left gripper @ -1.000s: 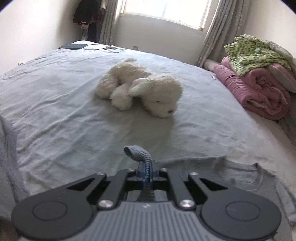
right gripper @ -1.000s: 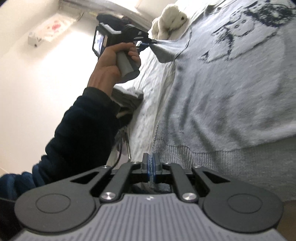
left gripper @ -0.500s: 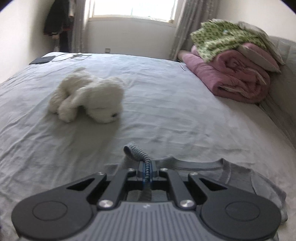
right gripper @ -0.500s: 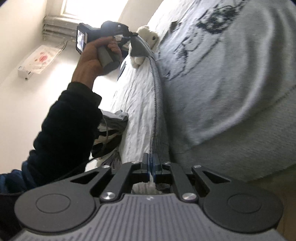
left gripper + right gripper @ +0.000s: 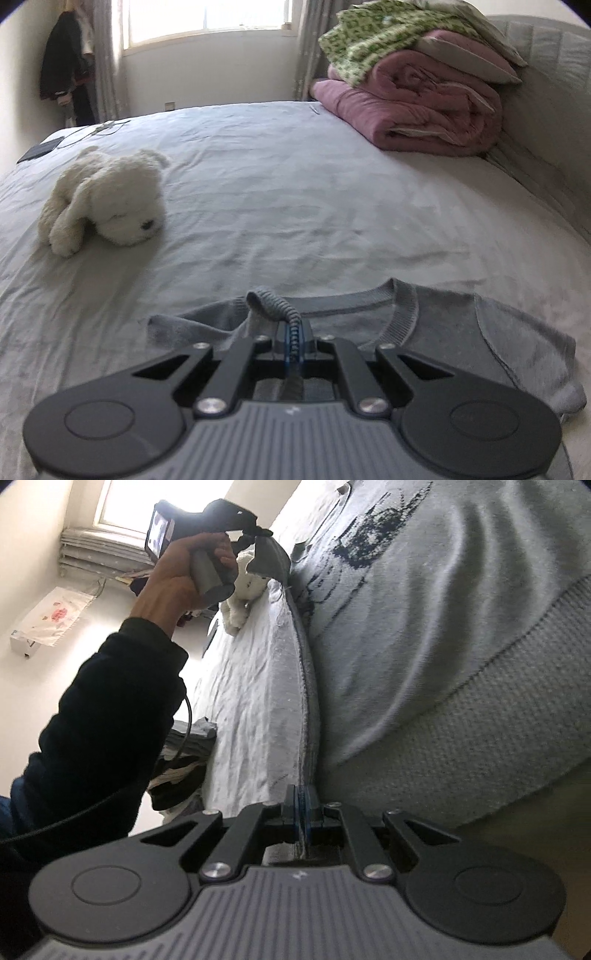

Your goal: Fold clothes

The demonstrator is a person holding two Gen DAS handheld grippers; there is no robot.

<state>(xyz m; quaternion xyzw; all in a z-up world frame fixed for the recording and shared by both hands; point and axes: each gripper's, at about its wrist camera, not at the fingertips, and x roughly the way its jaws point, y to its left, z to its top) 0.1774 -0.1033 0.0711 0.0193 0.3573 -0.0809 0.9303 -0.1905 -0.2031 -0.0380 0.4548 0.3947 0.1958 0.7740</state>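
A grey knit sweater (image 5: 436,325) with a dark printed figure (image 5: 365,542) lies on the bed. My left gripper (image 5: 293,338) is shut on a ribbed fold of it near the shoulder, just in front of the round neckline (image 5: 402,314). In the right wrist view my right gripper (image 5: 302,814) is shut on the sweater's side edge beside the ribbed hem (image 5: 480,716). That side edge runs taut up to the left gripper (image 5: 255,531), held by a hand (image 5: 184,568) in a dark sleeve.
A white plush dog (image 5: 107,199) lies on the grey bed sheet (image 5: 295,192) to the left. Folded pink quilts under a green blanket (image 5: 417,92) are stacked at the headboard on the right. A pile of clothes (image 5: 184,757) sits beside the bed.
Both grippers have carried the sweater's left side over towards the right, so its edge now stands lifted. The left wrist view has swung right: the plush dog has shifted left and the neckline has come into sight.
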